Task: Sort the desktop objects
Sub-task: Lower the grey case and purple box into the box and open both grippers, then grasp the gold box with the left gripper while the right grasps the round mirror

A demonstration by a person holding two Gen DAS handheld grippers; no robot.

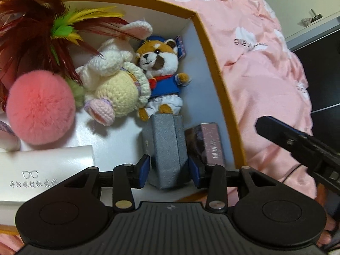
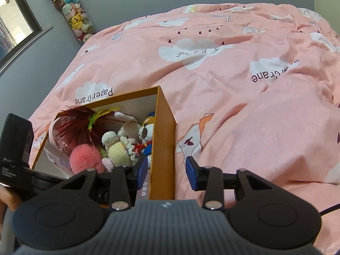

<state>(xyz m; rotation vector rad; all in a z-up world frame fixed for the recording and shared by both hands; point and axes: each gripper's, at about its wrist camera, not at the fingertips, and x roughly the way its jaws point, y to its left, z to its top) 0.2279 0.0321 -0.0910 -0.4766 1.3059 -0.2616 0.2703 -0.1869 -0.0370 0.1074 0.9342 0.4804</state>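
Beside plush toys [image 1: 161,72], grey box [image 1: 167,148] between parted left claw [image 1: 170,173]; right claw [image 2: 166,173] released.

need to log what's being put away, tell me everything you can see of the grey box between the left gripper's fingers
The grey box is a small rectangular case with a fine textured, leatherette-looking surface and a seam running down its length. It stands on end inside the orange box, on the white floor. The left gripper straddles its lower part, blue pads just clear of its sides. The plush fox's feet are at its far end, and a pink box lies close beside it.
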